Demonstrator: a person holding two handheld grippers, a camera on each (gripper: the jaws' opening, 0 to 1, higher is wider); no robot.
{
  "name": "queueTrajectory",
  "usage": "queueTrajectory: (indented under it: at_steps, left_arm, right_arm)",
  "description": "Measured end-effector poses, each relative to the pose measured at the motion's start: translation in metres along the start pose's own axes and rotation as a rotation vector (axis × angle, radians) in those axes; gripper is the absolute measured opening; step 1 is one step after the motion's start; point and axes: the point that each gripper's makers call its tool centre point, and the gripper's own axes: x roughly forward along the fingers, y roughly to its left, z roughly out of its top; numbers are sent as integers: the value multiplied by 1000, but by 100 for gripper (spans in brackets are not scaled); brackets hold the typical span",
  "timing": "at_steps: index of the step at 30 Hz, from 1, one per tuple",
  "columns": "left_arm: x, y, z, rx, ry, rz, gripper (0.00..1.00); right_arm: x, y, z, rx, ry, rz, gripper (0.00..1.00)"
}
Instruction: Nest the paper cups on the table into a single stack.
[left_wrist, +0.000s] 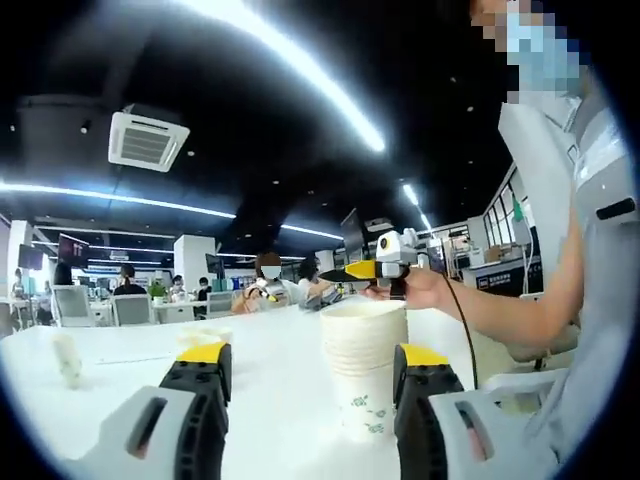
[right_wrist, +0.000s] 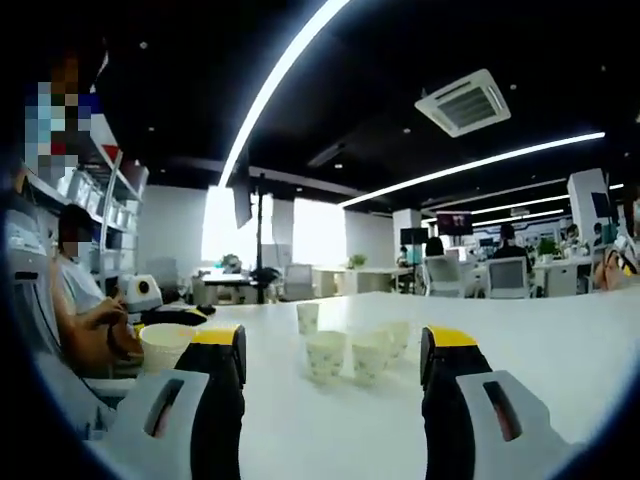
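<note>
A stack of nested white paper cups (left_wrist: 362, 372) with a green print stands on the white table (left_wrist: 280, 385) between my left gripper's (left_wrist: 315, 356) open jaws, close to the right jaw. A hand holds my right gripper (left_wrist: 348, 272) just beyond the stack. In the right gripper view, several single cups (right_wrist: 326, 355) stand loose on the table (right_wrist: 560, 340) ahead of my right gripper (right_wrist: 335, 340), which is open and holds nothing. The stack (right_wrist: 165, 346) shows at the left there, beside the left gripper (right_wrist: 178, 315).
A small white object (left_wrist: 67, 360) stands on the table's far left, and another cup (left_wrist: 205, 335) peeks out behind my left jaw. The person holding the grippers sits at the table's edge (left_wrist: 570, 300). Desks, chairs and seated people (left_wrist: 268, 285) fill the background.
</note>
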Motion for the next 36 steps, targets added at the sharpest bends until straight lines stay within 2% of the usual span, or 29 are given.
queueTrajectory:
  at_steps: [3, 6, 8, 11, 16, 22, 24, 26, 32, 36]
  left_arm:
    - [-2, 7, 9, -8, 14, 18, 70]
    - [-5, 17, 40, 18, -17, 40, 69]
    - [-5, 23, 58, 1, -41, 47, 68]
    - [-4, 27, 75, -11, -47, 56, 70]
    - [-9, 28, 97, 29, -56, 78, 70]
    - [-17, 24, 112, 20, -79, 57, 70]
    - [-21, 21, 117, 12, -97, 47, 71]
    - [-25, 24, 123, 24, -130, 68, 73]
    - [-37, 29, 121, 13, -149, 81, 72]
    - [-39, 31, 113, -8, -142, 82, 72]
  right_arm:
    - [9, -8, -1, -8, 17, 4, 75]
    - [21, -13, -4, -16, 26, 15, 75]
    - [29, -15, -7, -18, 32, 21, 75]
    - [38, -19, -11, -16, 39, 21, 74]
    - [54, -27, -20, -18, 68, 29, 73]
    - [69, -44, -38, -14, 119, 32, 73]
    - [75, -52, -45, -10, 138, 27, 73]
    - [81, -59, -56, 3, 164, 19, 73]
    - [101, -67, -67, 31, 174, 9, 73]
    - [118, -73, -64, 55, 164, -2, 73]
